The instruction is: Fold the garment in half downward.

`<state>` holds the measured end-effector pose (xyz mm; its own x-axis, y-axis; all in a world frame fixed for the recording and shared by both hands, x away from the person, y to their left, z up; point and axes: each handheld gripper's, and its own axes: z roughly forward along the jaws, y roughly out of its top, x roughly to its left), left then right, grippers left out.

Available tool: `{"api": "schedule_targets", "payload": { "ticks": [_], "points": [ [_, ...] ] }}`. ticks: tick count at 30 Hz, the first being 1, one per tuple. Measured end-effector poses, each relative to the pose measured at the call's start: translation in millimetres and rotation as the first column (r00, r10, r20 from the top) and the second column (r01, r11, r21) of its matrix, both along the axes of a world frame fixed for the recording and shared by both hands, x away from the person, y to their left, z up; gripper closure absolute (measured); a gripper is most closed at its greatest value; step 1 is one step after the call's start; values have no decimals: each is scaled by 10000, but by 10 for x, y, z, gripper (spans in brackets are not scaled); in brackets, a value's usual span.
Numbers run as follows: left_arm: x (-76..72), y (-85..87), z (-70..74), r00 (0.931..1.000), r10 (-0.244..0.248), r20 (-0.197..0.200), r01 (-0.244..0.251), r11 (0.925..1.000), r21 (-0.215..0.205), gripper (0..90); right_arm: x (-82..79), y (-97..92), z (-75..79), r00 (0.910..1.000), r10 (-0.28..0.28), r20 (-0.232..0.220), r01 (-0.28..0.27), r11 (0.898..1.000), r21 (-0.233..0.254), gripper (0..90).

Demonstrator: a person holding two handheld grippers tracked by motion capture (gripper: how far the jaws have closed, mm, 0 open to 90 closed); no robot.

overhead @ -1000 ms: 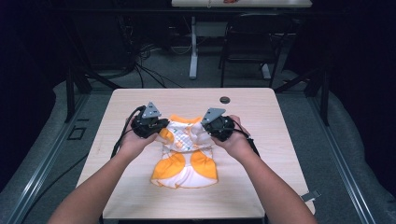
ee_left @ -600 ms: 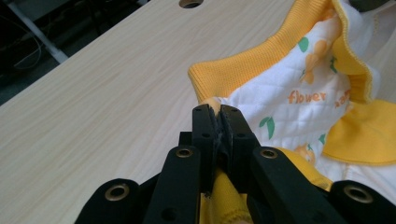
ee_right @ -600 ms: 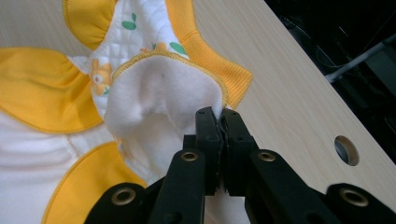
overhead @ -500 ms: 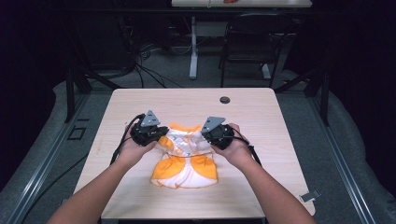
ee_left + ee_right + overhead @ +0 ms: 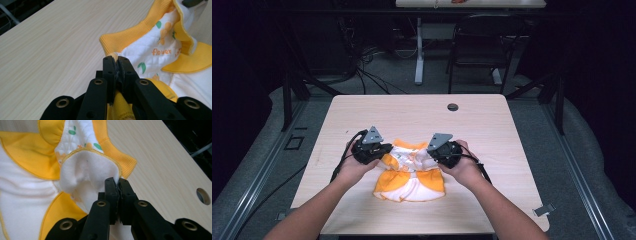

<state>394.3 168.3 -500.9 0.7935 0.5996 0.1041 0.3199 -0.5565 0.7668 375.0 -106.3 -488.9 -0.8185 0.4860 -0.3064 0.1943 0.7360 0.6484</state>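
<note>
A small orange and white garment [image 5: 411,172] with a flower print lies on the wooden table [image 5: 412,112], its far part lifted between both hands. My left gripper [image 5: 384,152] is shut on the garment's left side; in the left gripper view the jaws pinch orange cloth [image 5: 117,61] next to a ribbed yellow cuff [image 5: 125,37]. My right gripper [image 5: 432,154] is shut on the right side; in the right gripper view its jaws clamp the white fleecy inner edge [image 5: 95,173] near the ribbed hem [image 5: 117,155].
A round cable hole [image 5: 453,107] sits near the table's far edge, also seen as the hole [image 5: 203,195] in the right gripper view. A chair [image 5: 477,45] and a table leg [image 5: 419,50] stand beyond on the grey floor. Cables trail from both grippers.
Both grippers have come down and toward the near edge with the garment's top edge held between them. The lifted part of the garment now sits lower over the rest.
</note>
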Motion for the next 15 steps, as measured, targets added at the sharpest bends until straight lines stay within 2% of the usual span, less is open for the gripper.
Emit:
{"api": "schedule_targets", "payload": {
  "ticks": [4, 15],
  "points": [
    [-43, -1, -38, 10000, -54, -21, 54, 10000, -34, 850, -56, -1, -70, 9999, 85, -56, -86, 9998, -154, 869],
    [-176, 11, -154, 9993, -328, -195, 324, 9993, -191, 850, -212, -62, -212, 9993, 149, -354, -135, 9991, 403, 868]
  ]
}}
